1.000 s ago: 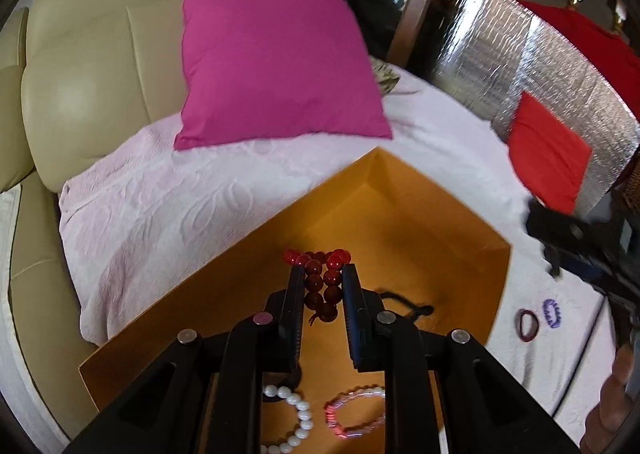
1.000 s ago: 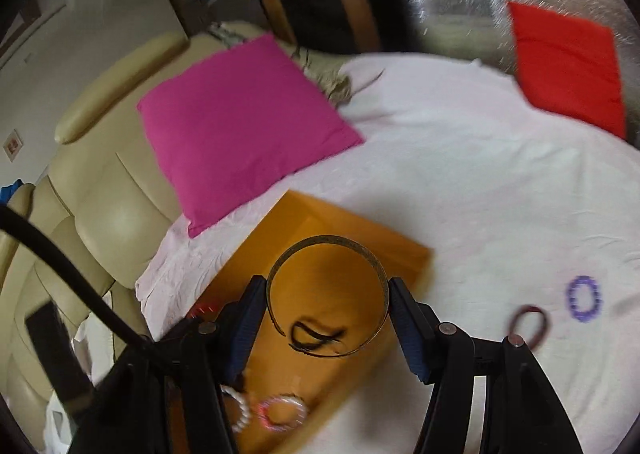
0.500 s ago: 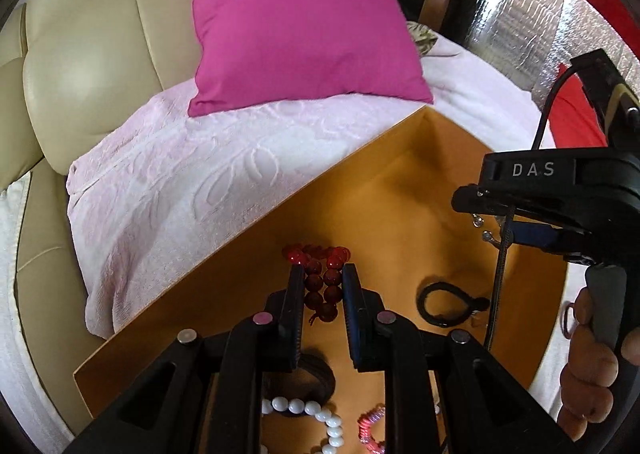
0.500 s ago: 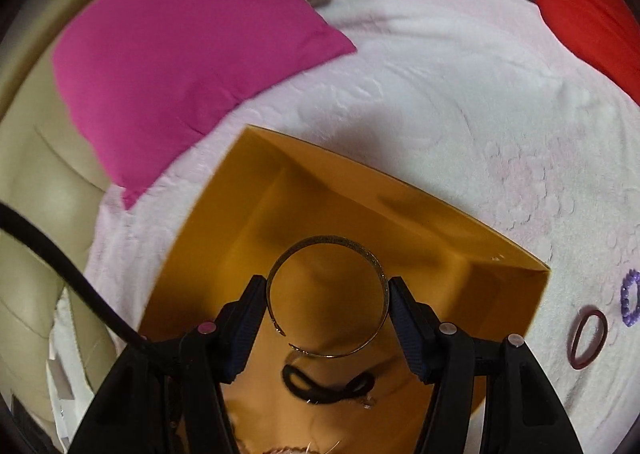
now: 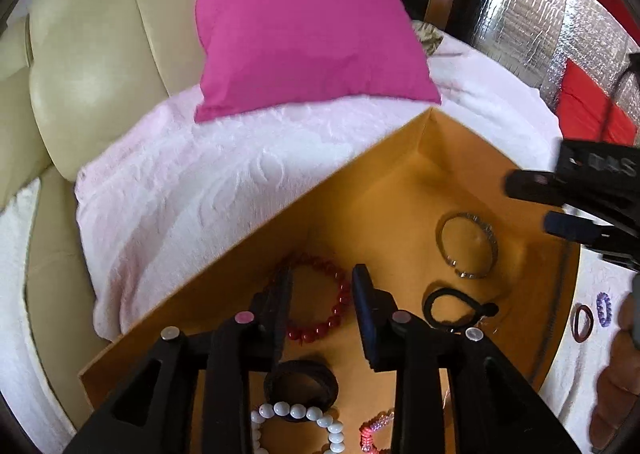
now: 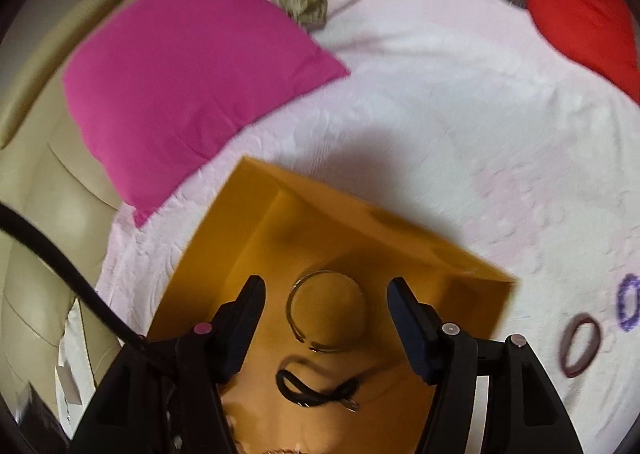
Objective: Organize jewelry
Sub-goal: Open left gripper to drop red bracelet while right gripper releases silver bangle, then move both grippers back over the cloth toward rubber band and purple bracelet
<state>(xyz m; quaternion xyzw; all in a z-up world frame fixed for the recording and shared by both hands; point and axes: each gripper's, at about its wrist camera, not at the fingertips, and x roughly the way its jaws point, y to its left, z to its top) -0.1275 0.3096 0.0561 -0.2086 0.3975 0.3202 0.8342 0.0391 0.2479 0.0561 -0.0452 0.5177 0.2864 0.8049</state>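
Observation:
An open orange box (image 5: 384, 157) (image 6: 248, 221) lies on the pale pink bedspread. My left gripper (image 5: 322, 274) is open above a red bead bracelet (image 5: 336, 314) lying on the box floor. My right gripper (image 6: 324, 290) is open above a thin metal bangle (image 6: 296, 296) (image 5: 490, 234), also lying in the box. A black hair tie (image 5: 436, 300) (image 6: 304, 394), a black band (image 5: 300, 374), a white pearl bracelet (image 5: 296, 412) and a pink bead bracelet (image 5: 372, 428) lie in the box too.
A dark red ring (image 6: 580, 346) (image 5: 582, 324) and a purple bead ring (image 6: 628, 306) (image 5: 603, 308) lie on the bedspread (image 6: 440, 113) right of the box. A magenta pillow (image 5: 296, 21) (image 6: 184, 65) leans on the cream headboard (image 5: 80, 65). A red cushion (image 6: 580, 9) lies far right.
Both grippers have opened. The red bead bracelet dropped from my left gripper onto the box floor, and the metal bangle dropped from my right gripper into the box.

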